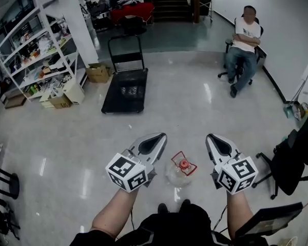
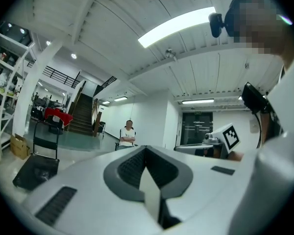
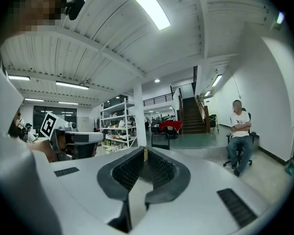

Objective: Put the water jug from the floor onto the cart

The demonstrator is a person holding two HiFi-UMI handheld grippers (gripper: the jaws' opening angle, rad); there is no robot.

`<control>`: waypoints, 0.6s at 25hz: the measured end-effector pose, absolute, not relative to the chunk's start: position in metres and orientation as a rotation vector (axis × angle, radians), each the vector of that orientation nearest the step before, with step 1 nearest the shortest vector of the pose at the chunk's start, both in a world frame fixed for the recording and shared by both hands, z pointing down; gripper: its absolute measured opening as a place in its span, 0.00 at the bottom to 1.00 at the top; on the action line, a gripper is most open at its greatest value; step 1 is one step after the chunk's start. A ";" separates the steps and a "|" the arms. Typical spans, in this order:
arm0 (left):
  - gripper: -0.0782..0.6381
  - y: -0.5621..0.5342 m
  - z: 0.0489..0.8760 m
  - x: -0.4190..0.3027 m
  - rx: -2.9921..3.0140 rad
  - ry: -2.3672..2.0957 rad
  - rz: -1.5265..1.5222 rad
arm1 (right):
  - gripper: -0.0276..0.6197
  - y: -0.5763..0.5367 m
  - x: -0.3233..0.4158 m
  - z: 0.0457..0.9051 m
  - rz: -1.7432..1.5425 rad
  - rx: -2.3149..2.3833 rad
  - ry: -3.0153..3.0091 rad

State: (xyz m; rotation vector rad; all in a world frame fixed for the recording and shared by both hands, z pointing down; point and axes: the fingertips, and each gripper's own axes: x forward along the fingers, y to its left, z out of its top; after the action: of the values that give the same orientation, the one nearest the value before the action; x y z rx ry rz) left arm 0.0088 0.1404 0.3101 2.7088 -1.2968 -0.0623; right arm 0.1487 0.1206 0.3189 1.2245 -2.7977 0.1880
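Observation:
The water jug [image 1: 180, 170], clear with a red cap and red handle, stands on the floor just in front of my feet, low between the two grippers. My left gripper [image 1: 161, 137] is shut and empty, up and left of the jug. The right gripper [image 1: 210, 137] is also shut and empty, to the jug's right. Neither touches it. The black platform cart [image 1: 126, 88] with its upright handle stands farther ahead on the shiny floor. The left gripper view shows shut jaws [image 2: 146, 148] and the cart [image 2: 36, 170] at far left. In the right gripper view the jaws [image 3: 145, 151] are shut, pointing level.
A person sits on a chair [image 1: 244, 45] at the back right by the wall. White shelves [image 1: 36, 55] and cardboard boxes [image 1: 97, 73] line the left side. A black office chair [image 1: 292, 163] is close on the right, a black stool [image 1: 2, 183] on the left. Stairs rise at the back.

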 end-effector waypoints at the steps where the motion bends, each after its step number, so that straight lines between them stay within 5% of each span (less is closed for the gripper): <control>1: 0.11 0.129 0.309 0.012 2.713 -1.296 -0.065 | 0.05 0.110 0.151 0.321 0.198 1.228 -2.791; 15: 0.11 -0.013 0.362 0.065 2.677 -1.208 0.089 | 0.10 -0.024 0.194 0.380 0.367 1.299 -2.709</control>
State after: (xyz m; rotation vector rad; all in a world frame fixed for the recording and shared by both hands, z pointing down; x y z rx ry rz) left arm 0.0654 -0.0129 0.3618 2.6769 -1.2077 0.0886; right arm 0.1937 -0.0245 0.3800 1.2993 -2.7091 0.3673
